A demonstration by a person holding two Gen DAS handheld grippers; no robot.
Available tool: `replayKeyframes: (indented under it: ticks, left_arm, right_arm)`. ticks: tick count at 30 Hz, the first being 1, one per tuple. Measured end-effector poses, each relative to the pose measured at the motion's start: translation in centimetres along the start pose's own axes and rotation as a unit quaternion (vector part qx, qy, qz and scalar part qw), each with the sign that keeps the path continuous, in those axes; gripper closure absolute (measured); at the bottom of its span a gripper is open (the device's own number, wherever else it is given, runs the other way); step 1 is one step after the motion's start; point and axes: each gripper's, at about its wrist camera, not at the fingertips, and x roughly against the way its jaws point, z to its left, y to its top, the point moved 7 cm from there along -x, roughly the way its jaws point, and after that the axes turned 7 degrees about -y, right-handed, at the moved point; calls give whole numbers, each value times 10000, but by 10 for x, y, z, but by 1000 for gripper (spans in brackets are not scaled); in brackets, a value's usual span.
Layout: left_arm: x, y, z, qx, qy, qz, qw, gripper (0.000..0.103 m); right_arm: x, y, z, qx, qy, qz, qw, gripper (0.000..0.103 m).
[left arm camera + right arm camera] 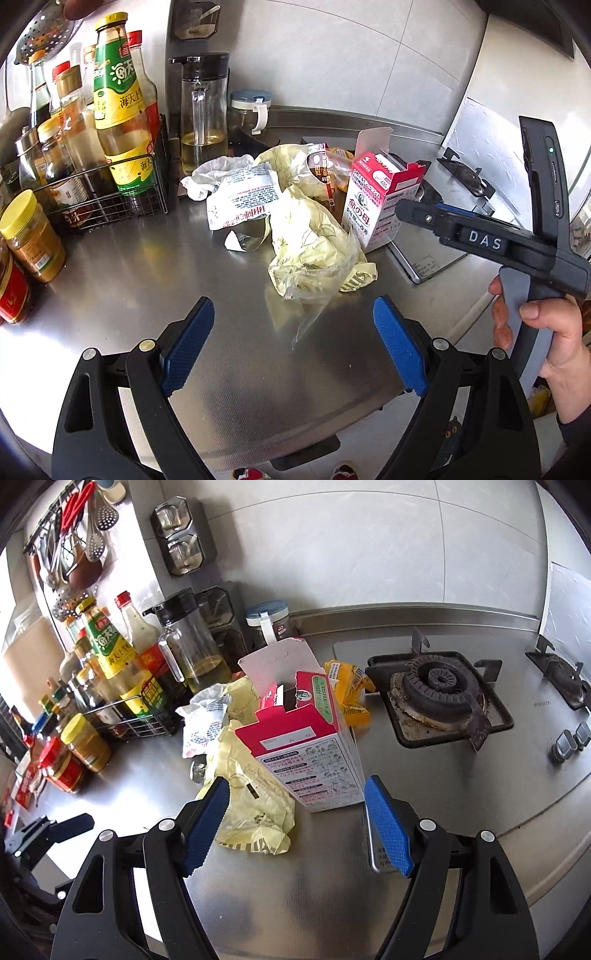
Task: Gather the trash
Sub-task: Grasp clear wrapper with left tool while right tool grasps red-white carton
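Both tongs spread wide above the desk, holding nothing.

The right tongs sit just short of the upright red-and-white carton, which stands ahead between their blue pads. The left tongs face the crumpled yellow bag lying just ahead on the steel desk, with a white wrapper beyond it.

An opened red-and-white carton stands upright, touching crumpled yellow wrappers and a white wrapper.
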Motion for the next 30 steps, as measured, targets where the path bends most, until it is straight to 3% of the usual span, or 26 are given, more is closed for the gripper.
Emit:
replayKeyframes:
  ticks: [6, 9, 14, 16, 17, 18, 19, 24, 28, 30]
  left_arm:
    - [-26, 6, -5, -337, -106, 180, 9992, 20]
    - [-43, 4, -5, -439, -128, 346, 9984, 26]
    - [-58, -1, 1, -470, -192, 493, 9975, 47]
    - [-60, 0, 2, -464, -166, 491, 9976, 63]
    - [-60, 0, 2, -474, -151, 485, 9976, 64]
    - [-60, 0, 2, -480, -146, 473, 9976, 64]
    - [-59, 0, 2, -476, -149, 474, 9976, 65]
    - [-53, 2, 2, -450, -212, 391, 9980, 73]
    - [-43, 5, -3, -502, -189, 285, 9982, 92]
    - [-37, 7, -6, -516, -171, 232, 9983, 94]
  right_arm:
    - [-20, 3, 5, 141, -155, 29, 9998, 26]
    - [-25, 7, 6, 227, -293, -47, 9993, 27]
    - [-36, 12, 10, 491, -471, -116, 9976, 27]
    - [-40, 14, 12, 605, -557, -160, 9965, 27]
    - [-42, 14, 12, 619, -562, -173, 9963, 28]
    - [-43, 15, 11, 608, -571, -187, 9963, 39]
    - [-44, 15, 11, 577, -535, -179, 9967, 41]
    - [-38, 15, 4, 456, -517, -234, 9973, 43]
    - [-18, 18, 4, 445, -438, -476, 9969, 43]
    - [-6, 22, 3, 445, -411, -570, 9965, 43]
